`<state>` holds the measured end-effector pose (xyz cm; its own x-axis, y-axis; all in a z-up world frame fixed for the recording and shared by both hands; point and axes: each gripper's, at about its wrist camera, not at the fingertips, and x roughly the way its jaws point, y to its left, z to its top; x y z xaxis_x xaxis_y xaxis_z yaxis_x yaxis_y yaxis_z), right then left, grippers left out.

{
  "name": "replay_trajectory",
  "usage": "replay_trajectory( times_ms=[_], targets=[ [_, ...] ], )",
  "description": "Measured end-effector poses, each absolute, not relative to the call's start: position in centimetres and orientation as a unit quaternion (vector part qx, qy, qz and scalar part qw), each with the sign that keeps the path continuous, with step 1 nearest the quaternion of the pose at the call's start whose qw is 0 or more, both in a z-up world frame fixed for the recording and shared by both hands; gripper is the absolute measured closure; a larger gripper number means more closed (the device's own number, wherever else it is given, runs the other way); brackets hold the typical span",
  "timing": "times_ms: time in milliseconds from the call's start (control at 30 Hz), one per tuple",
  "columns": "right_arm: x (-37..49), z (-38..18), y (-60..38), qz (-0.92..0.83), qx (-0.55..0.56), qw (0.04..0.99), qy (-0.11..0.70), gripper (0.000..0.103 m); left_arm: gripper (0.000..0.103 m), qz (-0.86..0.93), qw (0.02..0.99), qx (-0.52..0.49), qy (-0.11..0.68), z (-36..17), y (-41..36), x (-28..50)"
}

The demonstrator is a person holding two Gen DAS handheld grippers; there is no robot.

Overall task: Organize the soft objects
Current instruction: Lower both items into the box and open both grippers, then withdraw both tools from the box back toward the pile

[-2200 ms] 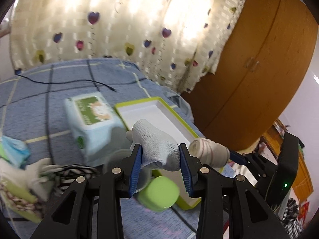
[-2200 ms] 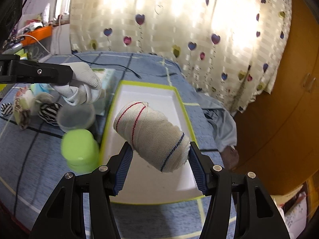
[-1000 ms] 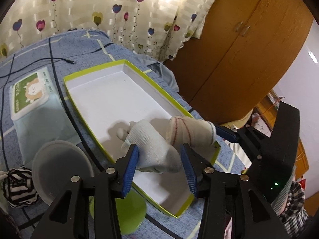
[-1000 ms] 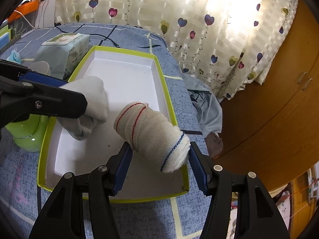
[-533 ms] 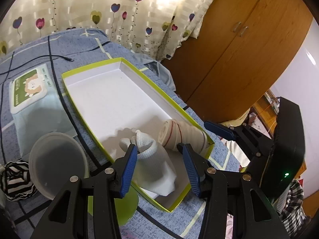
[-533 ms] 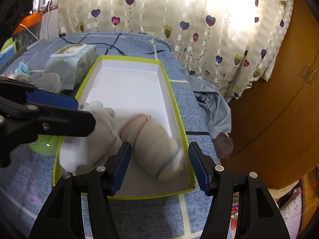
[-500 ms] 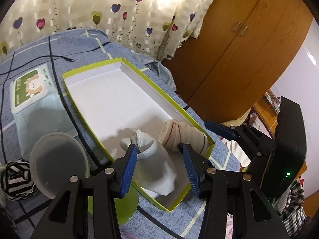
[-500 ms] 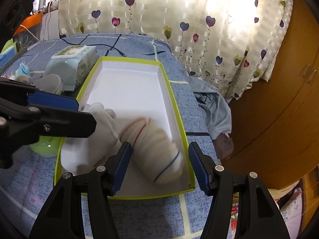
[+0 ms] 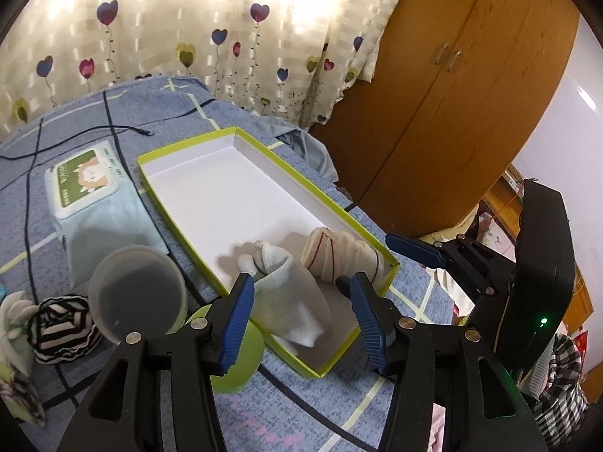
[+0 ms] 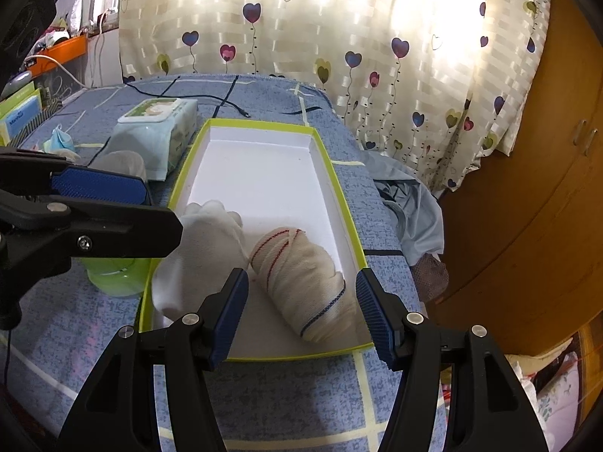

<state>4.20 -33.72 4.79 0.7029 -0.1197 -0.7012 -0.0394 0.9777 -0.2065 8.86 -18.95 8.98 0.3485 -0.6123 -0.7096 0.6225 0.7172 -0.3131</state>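
**White and cream sock rolls set down in the green-rimmed tray**

White knit is seen at the lower centre of the left wrist view, where the white sock roll (image 9: 290, 301) lies on the tray floor at the near end of the lime-edged tray (image 9: 181, 150). The left gripper (image 9: 301, 312) is spread around it; its jaws have just been opening, and clear gaps are now seen between the blue pads and the roll, whereas a second ago the roll was pinched and carried above the tray.

Just right of it, the cream sock roll (image 10: 305, 282) with red and blue stripes is laid on the tray floor by the near right corner, touching or nearly touching the white one. The right gripper (image 10: 301, 309) is held spread over it, with neither pad pressed on it; a second ago this roll was clamped and lifted clear of the tray.

At the left of the left wrist view, a wet-wipe pack (image 9: 86, 188), a clear plastic lid (image 9: 139, 293), a green cup (image 9: 237, 354) and a black-and-white striped roll (image 9: 60, 324) are left on the blue bedspread (image 9: 320, 406), outside the tray.
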Motion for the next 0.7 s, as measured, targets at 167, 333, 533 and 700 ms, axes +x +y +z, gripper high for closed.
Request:
replay_trajectory(
  times_ms=[167, 333, 533, 700],
  targets=[
    [3.7, 5.4, -33.4, -0.018, -0.092, 0.92, 0.379, 0.043, 0.05, -0.36, 0.833, 0.013, 0.42, 9.4, -18.2, 8.3],
    [3.1, 5.6, -33.0, -0.019, -0.08, 0.924, 0.374, 0.043, 0.05, -0.346, 0.845, 0.022, 0.408, 9.9, -17.3, 7.7],
    [2.4, 6.3, -32.0, -0.012, -0.065, 0.929, 0.365, 0.043, 0.05, -0.328, 0.858, 0.026, 0.395, 10.5, -15.6, 6.8],
    [1.9, 7.4, -30.4, 0.018, -0.057, 0.936, 0.346, 0.043, 0.05, -0.306, 0.87, 0.018, 0.386, 10.6, -13.1, 6.3]
  ],
)
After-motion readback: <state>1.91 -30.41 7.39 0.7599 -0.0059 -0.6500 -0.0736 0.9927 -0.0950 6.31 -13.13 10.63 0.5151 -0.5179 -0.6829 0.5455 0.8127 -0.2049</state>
